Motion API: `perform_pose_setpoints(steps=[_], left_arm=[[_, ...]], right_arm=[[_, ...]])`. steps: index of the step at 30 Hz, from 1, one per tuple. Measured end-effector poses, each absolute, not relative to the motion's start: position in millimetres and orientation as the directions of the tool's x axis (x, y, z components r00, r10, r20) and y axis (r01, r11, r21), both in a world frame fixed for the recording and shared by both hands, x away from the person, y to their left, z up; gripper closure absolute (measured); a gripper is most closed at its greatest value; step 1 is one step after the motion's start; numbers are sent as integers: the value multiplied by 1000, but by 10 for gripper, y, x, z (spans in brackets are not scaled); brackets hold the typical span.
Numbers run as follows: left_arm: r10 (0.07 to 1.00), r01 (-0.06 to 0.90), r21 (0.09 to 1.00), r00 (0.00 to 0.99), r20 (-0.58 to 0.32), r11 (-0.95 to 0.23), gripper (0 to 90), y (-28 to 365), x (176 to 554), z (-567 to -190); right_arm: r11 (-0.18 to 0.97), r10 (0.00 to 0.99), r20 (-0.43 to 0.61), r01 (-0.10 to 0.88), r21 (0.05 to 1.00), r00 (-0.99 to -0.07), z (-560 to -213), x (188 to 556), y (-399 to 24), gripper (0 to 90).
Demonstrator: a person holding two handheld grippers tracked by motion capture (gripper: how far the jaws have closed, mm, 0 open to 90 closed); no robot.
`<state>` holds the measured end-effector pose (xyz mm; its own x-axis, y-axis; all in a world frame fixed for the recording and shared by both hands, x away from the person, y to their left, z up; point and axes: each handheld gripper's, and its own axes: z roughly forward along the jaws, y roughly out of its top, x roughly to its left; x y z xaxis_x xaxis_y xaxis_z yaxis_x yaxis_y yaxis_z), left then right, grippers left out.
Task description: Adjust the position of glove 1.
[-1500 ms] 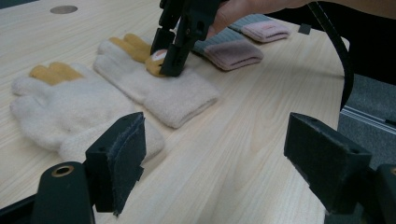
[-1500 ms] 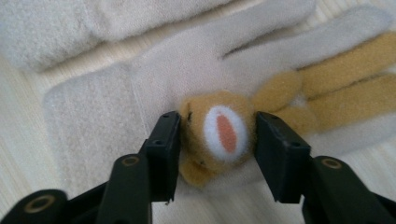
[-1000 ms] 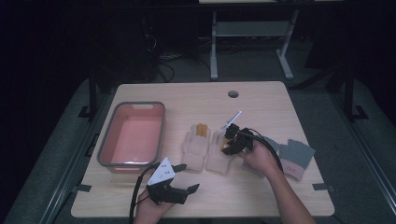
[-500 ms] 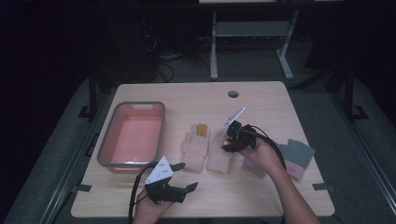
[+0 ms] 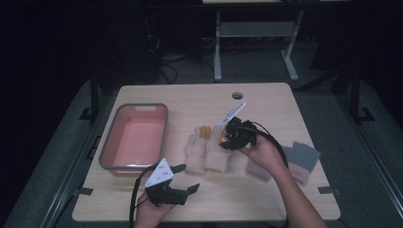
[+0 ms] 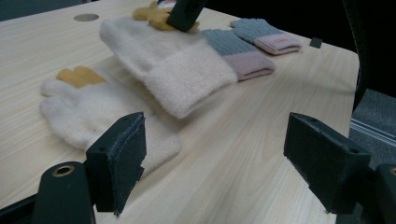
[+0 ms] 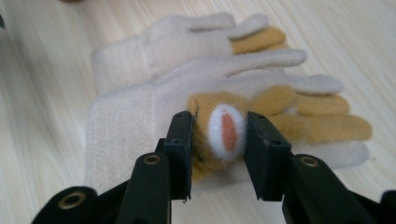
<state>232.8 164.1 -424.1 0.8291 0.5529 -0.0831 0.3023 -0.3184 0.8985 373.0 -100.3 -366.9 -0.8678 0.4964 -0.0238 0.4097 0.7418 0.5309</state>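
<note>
Two cream gloves with yellow fingertips lie side by side mid-table. My right gripper (image 5: 225, 138) (image 7: 219, 133) is shut on the right-hand cream glove (image 5: 217, 156) (image 7: 135, 116), pinching a yellow patch with a white and orange spot near its fingers. In the left gripper view that glove (image 6: 173, 65) hangs tilted, finger end raised, cuff low. The other cream glove (image 5: 195, 154) (image 6: 88, 109) (image 7: 187, 35) lies flat. My left gripper (image 5: 188, 178) (image 6: 219, 154) stands open near the front edge, level with the glove cuffs, nothing between its jaws.
A pink tub (image 5: 110, 152) with a grey rim sits at the left of the wooden table (image 5: 190, 99). Two grey gloves with pink cuffs (image 5: 302, 159) (image 6: 247, 51) lie at the right, partly under the right hand. A round cable hole (image 5: 237, 95) is at the far edge.
My right gripper has risen a little, lifting the finger end of the cream glove off the table. My left gripper has stayed in place.
</note>
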Motion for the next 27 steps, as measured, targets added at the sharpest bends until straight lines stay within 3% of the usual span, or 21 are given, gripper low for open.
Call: perform_pose_setpoints(steps=[27], left_arm=[[576, 303, 907, 813, -85, -293, 208, 1717, 2334, -4208]], right_arm=[[774, 417, -26, 341, 534, -908, -3681, 3868, -407, 636]])
